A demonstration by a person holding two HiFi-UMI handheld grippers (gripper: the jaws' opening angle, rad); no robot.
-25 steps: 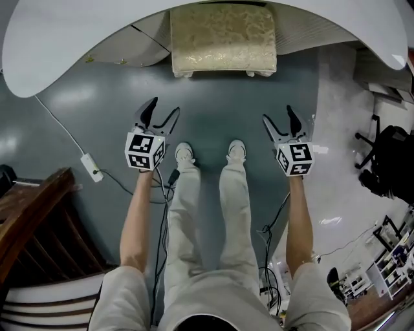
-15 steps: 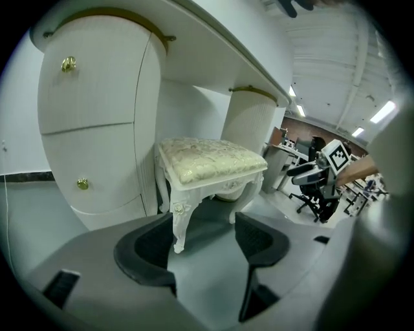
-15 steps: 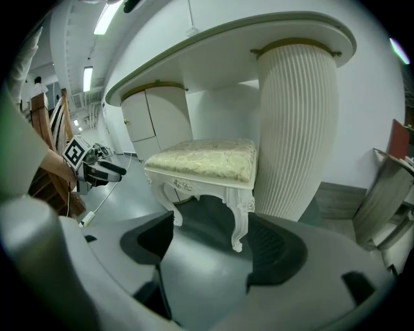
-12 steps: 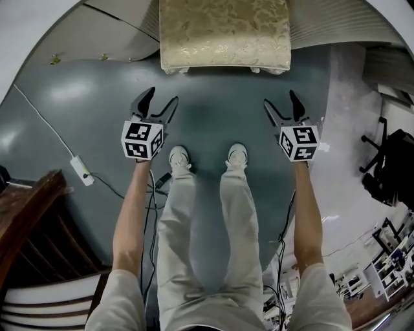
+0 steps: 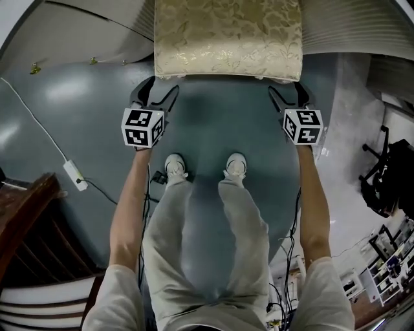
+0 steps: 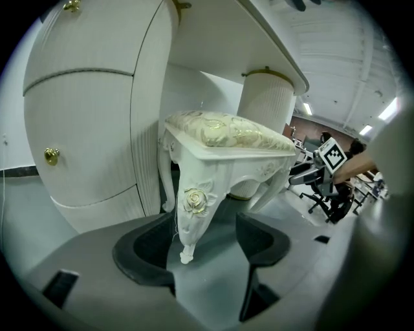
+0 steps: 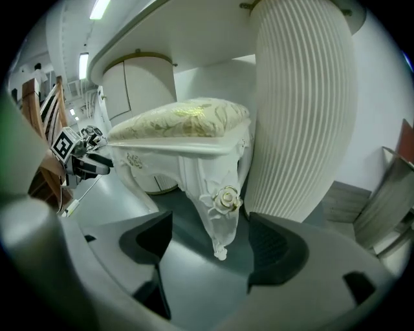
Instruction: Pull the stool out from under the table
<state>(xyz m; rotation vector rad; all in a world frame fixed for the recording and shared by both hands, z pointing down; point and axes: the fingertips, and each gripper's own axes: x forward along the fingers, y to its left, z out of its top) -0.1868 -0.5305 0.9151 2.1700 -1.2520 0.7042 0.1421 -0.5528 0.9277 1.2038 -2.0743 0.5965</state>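
The white carved stool [image 5: 228, 39] with a gold brocade cushion stands under the white table [image 5: 16, 16], its front edge toward me. My left gripper [image 5: 155, 94] is at the stool's front left corner and my right gripper [image 5: 289, 97] at the front right corner. In the left gripper view the rose-carved front leg [image 6: 192, 210] stands between the spread jaws of the left gripper [image 6: 202, 240], untouched by the pads. In the right gripper view the other front leg [image 7: 220, 207] stands between the wide jaws of the right gripper [image 7: 213, 249], also with gaps on both sides.
A drawer pedestal with a gold knob [image 6: 90, 116] flanks the stool on the left, a fluted column [image 7: 301, 110] on the right. A white cable with an inline box [image 5: 71, 176] lies on the grey floor. Dark wooden furniture [image 5: 26, 226] and an office chair [image 5: 388, 174] stand at the sides.
I have stepped forward. Both grippers moved from open floor up to the stool's front corners, and the stool now fills more of the head view.
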